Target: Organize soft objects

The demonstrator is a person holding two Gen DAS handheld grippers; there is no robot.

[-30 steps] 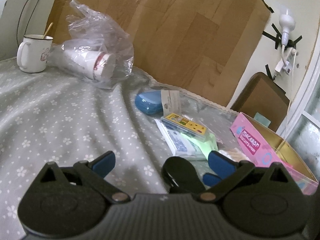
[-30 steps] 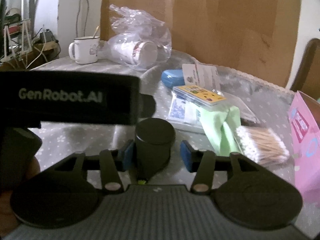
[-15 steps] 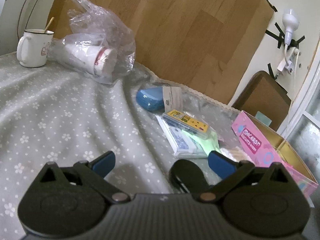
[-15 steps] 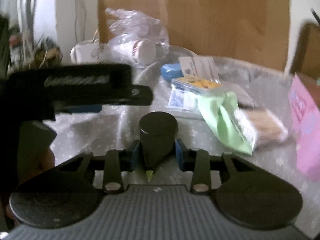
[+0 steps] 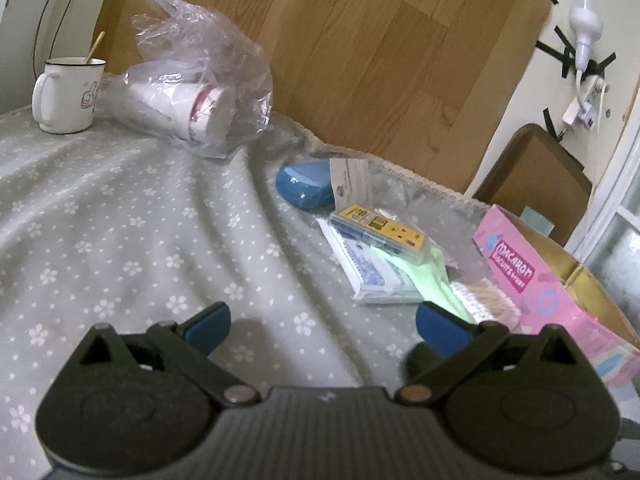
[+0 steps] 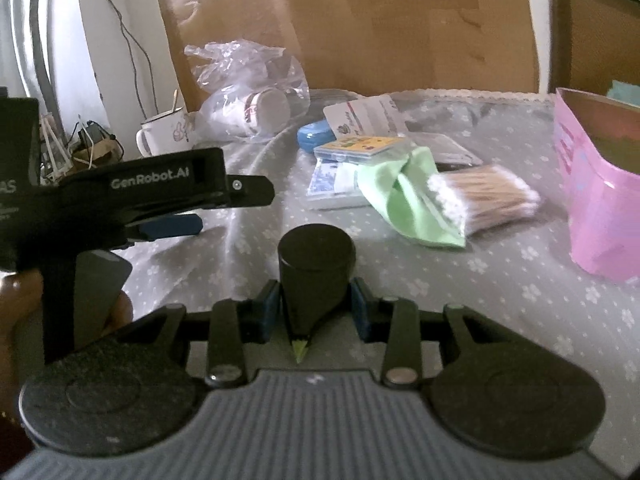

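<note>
The right gripper (image 6: 314,306) is clamped on a small black cylindrical container (image 6: 316,258), both blue pads pressed against its sides. A second ago those pads stood clear of it on either side, and half a second ago they were closing; now the grip looks complete, and the container seems raised off the cloth, though the view from behind makes that hard to confirm. I judge the pick finished and a carry next, probably toward the pink box (image 6: 600,208) at the right edge of the table.

The left gripper (image 5: 320,322) has its jaws wide apart, holding nothing, above bare tablecloth (image 5: 120,220). The dark round shape that showed between its fingers a second ago has slipped almost out of its view at lower right, which fits the right gripper having taken it.

Beyond the container, toward the middle of the table, the soft things lie in a loose heap: a green cloth (image 6: 404,196) draped against a pack of cotton swabs (image 6: 484,196), with a tissue packet (image 6: 332,188) and a clear case (image 6: 360,148) just behind. All are well ahead of the closed jaws and slightly right. Toward the far left corner sit a plastic bag (image 5: 200,80) of cups and a white mug (image 5: 66,96).
</note>
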